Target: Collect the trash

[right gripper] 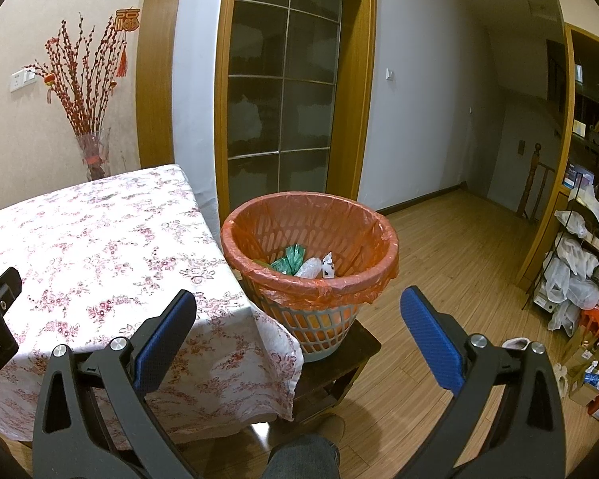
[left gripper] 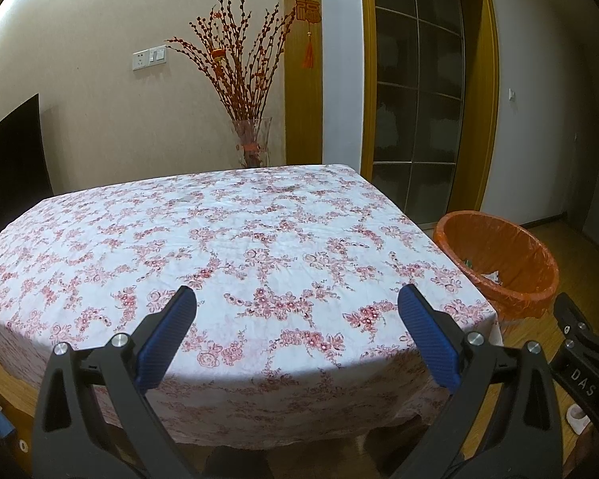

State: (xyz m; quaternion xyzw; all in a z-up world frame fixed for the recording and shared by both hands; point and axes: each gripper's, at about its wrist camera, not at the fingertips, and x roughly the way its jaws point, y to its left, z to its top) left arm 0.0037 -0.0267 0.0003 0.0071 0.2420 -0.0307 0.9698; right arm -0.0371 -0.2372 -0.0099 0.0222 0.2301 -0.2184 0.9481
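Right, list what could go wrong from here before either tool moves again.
1. The trash basket stands on a small dark stool beside the table; a bump from the open right tool might tip it.
2. The tablecloth hangs loose next to the basket and could snag a tool.
3. The orange liner is only folded over the rim and may slip in.
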